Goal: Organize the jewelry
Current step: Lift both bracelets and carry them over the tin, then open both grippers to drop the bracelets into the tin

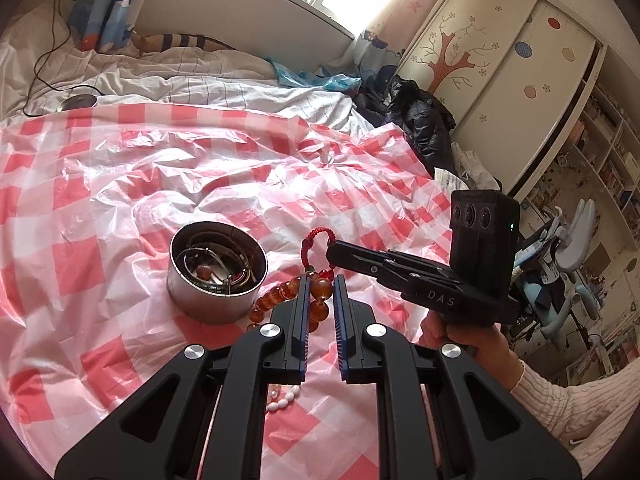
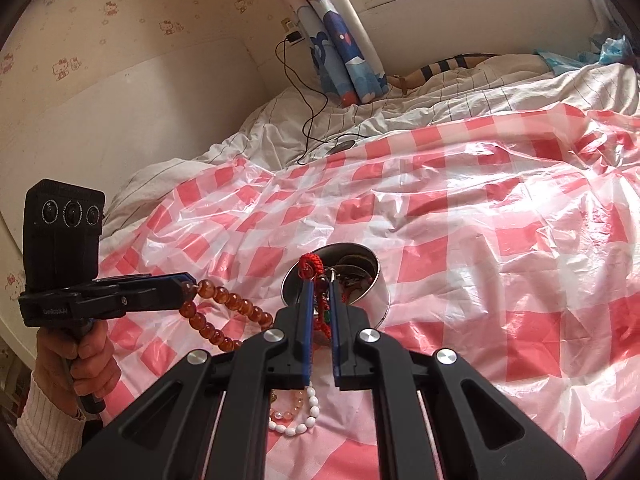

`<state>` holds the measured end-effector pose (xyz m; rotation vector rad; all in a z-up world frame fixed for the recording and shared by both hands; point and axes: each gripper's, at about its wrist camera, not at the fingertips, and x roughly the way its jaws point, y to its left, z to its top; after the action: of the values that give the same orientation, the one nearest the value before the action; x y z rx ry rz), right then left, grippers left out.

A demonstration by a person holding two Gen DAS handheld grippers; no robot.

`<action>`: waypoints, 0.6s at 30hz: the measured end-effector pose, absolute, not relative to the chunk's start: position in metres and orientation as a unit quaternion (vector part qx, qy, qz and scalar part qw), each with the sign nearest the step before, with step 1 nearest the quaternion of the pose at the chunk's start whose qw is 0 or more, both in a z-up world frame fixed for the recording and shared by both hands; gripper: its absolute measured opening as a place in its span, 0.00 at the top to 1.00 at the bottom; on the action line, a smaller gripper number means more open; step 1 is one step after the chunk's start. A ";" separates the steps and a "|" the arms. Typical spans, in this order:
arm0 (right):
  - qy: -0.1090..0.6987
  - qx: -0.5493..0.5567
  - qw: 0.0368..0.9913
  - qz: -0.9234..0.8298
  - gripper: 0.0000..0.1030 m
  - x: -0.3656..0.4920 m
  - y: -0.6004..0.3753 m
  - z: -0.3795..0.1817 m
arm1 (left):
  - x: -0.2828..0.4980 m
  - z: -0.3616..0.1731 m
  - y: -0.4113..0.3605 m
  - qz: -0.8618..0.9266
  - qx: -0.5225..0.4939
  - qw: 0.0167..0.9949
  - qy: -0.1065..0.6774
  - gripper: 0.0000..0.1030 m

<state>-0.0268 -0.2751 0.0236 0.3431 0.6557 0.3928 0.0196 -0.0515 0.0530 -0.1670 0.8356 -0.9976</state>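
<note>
At lower left of the right wrist view, left gripper (image 2: 188,286) with fingers closed on the amber bead string (image 2: 224,304), lifted over the checked sheet (image 2: 500,220) on the bed. At centre, metal tin (image 2: 376,300) holding bangles. Just in front, right gripper (image 2: 320,284) closed on the string's red cord (image 2: 310,262). Lower centre, white bead bracelet (image 2: 300,420) lying on the sheet.

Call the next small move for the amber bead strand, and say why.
Probably carry the amber bead strand sideways over the steel tin, then lower it. The left gripper pinches its beads and the right gripper its red cord loop, so it hangs beside the tin, which already holds bangles.
</note>
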 end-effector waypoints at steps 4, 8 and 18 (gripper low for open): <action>0.315 0.187 0.913 0.181 0.92 -0.026 -0.285 0.024 | 0.040 0.057 -0.066 -0.458 -0.082 0.795 0.390 0.90; 0.311 0.199 0.912 0.176 0.92 -0.025 -0.291 0.024 | 0.063 0.054 -0.080 -0.453 -0.086 0.796 0.393 0.90; 0.317 0.192 0.910 0.185 0.91 -0.021 -0.285 0.022 | 0.099 -0.007 -0.086 -0.308 0.024 0.827 0.469 0.89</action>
<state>-0.0209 -0.2845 0.0221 0.3952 0.6534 0.3814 0.0987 -0.0858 -0.0073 0.0506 0.9955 -0.6542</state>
